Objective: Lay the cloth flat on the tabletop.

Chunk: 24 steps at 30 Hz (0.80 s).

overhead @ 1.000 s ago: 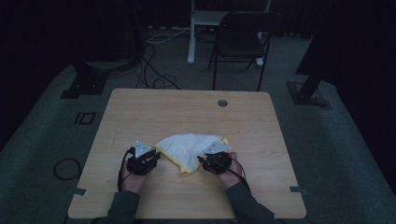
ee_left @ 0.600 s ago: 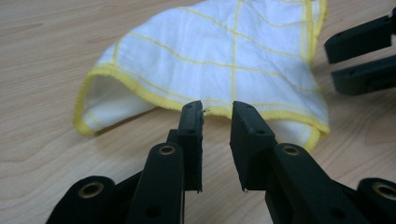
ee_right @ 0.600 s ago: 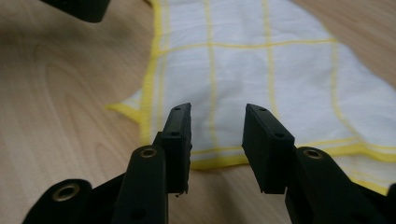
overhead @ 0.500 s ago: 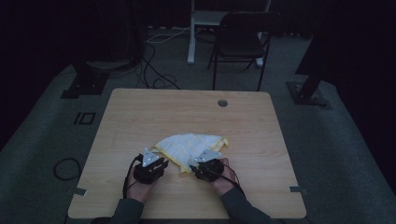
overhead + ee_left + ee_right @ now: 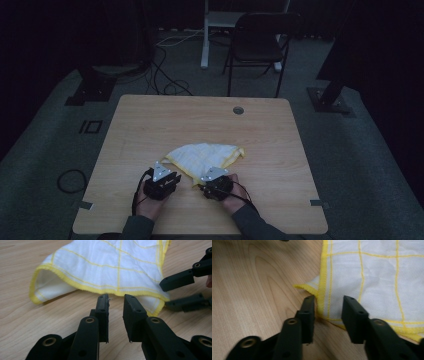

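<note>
Two tools sit low on the near half of the wooden desk (image 5: 150, 125), both with jaws parted and holding nothing. The left tool (image 5: 115, 302) points at the yellow-hemmed near edge of a white cloth (image 5: 112, 267) with a yellow grid, its tips just short of the hem, and the right tool (image 5: 328, 305) straddles a corner of that cloth (image 5: 372, 277). From above, the crumpled cloth (image 5: 205, 156) lies just beyond the left tool (image 5: 161, 181) and right tool (image 5: 216, 181), near the desk's middle.

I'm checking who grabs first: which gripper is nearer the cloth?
Right. The right gripper has its open jaws over the cloth's yellow edge; the left gripper sits open just short of the hem.
</note>
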Motion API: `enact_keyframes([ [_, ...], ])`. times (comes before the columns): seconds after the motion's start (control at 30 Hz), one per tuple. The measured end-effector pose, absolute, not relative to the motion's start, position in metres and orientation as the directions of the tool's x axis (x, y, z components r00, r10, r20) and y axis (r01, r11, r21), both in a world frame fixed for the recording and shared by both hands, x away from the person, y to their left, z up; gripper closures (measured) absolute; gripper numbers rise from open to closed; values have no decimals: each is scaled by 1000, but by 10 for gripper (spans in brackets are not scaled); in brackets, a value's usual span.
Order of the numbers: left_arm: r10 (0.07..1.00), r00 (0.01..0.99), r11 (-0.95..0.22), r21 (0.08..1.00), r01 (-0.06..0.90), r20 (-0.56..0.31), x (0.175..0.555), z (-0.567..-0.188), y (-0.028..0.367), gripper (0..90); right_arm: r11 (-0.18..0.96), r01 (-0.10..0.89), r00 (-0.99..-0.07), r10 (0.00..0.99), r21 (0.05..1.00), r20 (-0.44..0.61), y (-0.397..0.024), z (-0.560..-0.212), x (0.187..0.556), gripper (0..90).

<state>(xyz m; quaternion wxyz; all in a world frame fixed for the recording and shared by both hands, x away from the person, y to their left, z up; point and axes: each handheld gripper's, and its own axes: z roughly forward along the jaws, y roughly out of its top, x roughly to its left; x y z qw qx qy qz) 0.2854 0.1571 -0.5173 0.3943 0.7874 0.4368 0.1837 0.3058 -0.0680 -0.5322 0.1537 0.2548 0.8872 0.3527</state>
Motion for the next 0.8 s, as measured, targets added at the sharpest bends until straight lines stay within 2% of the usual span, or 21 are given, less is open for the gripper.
enact_keyframes([
  [0.43,810,584,-338,767,545,-57,285,-524,145,751,625,331,-821,560,707,-110,-77,-522,310,867],
  [0.8,749,660,-399,756,519,-57,281,-532,118,685,593,350,-788,605,725,-115,-87,-514,322,883],
])
